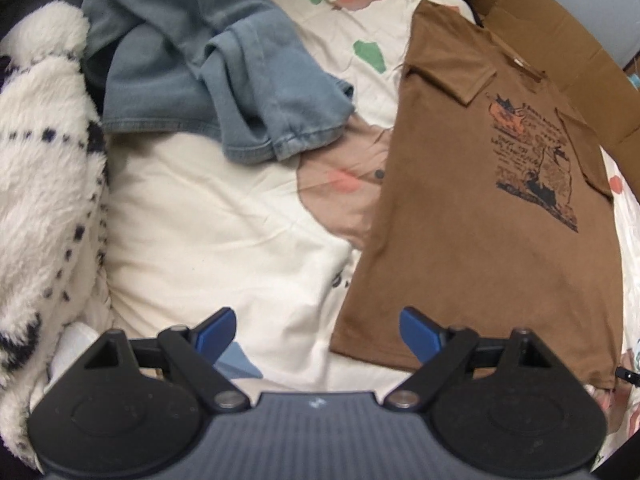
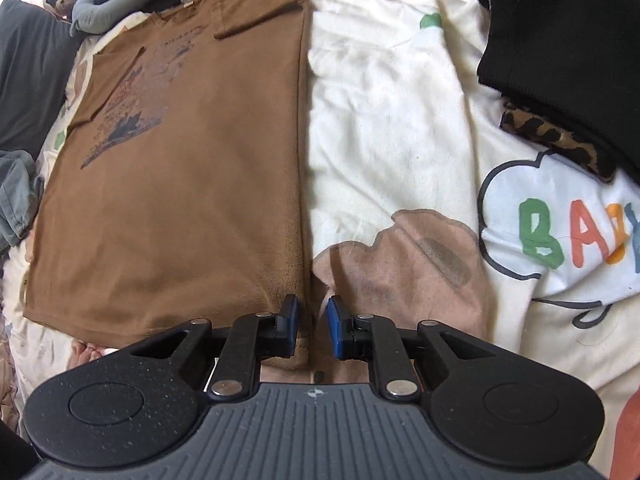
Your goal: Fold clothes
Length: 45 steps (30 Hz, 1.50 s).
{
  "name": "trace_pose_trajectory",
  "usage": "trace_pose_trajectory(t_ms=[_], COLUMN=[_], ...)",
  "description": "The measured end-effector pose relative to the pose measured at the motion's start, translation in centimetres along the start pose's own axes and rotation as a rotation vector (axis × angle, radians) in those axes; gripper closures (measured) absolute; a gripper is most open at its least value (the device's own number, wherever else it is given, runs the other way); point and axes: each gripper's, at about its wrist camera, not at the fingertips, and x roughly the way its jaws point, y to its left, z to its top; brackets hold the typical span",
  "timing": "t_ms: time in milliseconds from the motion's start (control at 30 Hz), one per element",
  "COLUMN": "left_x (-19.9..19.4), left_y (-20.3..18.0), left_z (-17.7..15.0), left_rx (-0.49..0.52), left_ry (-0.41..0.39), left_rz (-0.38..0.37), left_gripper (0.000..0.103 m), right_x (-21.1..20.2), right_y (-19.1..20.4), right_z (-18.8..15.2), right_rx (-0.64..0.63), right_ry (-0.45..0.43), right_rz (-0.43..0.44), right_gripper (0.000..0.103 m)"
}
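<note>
**A:** Two grippers are hanging over the bed, and one brown T-shirt [image 1: 472, 220] is lying flat on the cartoon-printed bedsheet [image 1: 208, 216], sleeves already turned in over the body, print facing up. In the left wrist view it is sitting to the right, with its hem nearest the camera.

**B:** What are the fingers doing?

**A:** On the left gripper [image 1: 318, 330] the jaws are standing wide apart with nothing between them; the right-hand pad is hovering over the shirt's near left corner, the other over bare sheet. On the right gripper [image 2: 313, 314] the jaws are nearly together, straddling the shirt's long right edge close to the hem. Whether the pads are actually pinching cloth, I cannot tell; a narrow gap is showing.

**B:** How is that shirt going to behave?

**A:** I am judging it light, soft and limp, a thin knit with no stiffness. It is going to sag and drape from wherever it is pinched, and the folded sleeves may be slipping open if it is lifted carelessly. It is not fragile.

**B:** So where is the best hold?

**A:** Probably the two hem corners, one per gripper, catching all layers, so the bottom is travelling evenly toward the collar. The blue garment [image 1: 208, 76] heaped at far left and the black clothes [image 2: 560, 40] at far right are lying well apart from it.
</note>
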Motion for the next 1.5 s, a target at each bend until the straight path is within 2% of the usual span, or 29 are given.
trace_pose_trajectory(t_ms=[233, 433, 633, 800, 1000, 1200, 1367, 1400, 1500], left_x=[0.8, 1.2, 1.4, 0.9, 0.5, 0.7, 1.4, 1.6, 2.0], left_y=[0.1, 0.3, 0.3, 0.2, 0.8, -0.2, -1.1, -1.3, -1.6], left_z=[-0.1, 0.0, -0.4, -0.8, -0.7, 0.0, 0.3, 0.4, 0.3], left_rx=[0.010, 0.009, 0.016, 0.043, -0.010, 0.007, 0.020, 0.023, 0.026], left_ry=[0.021, 0.029, 0.044, 0.048, 0.040, 0.032, 0.028, 0.026, 0.025], left_rz=[-0.002, -0.001, -0.005, -0.007, -0.021, -0.023, -0.037, -0.041, -0.050], left_gripper=[0.013, 0.013, 0.013, 0.013, 0.013, 0.013, 0.013, 0.013, 0.013], right_x=[1.5, 0.3, -0.2, 1.2, 1.9, 2.1, 2.3, 2.3, 2.0], right_y=[0.8, 2.8, 3.5, 2.0, 1.0, -0.4, -1.7, -1.7, -0.8], right_z=[0.4, 0.8, 1.5, 1.7, 0.7, 0.4, 1.0, 1.2, 1.7], right_rx=[-0.036, -0.149, -0.177, -0.097, -0.075, -0.005, 0.053, 0.056, 0.011], right_ry=[0.024, -0.019, -0.046, -0.009, 0.033, 0.037, 0.069, 0.079, 0.100], right_rz=[-0.018, -0.072, -0.057, -0.075, -0.030, 0.032, 0.075, 0.075, 0.056], right_gripper=[0.083, 0.083, 0.082, 0.080, 0.080, 0.081, 0.091, 0.102, 0.103])
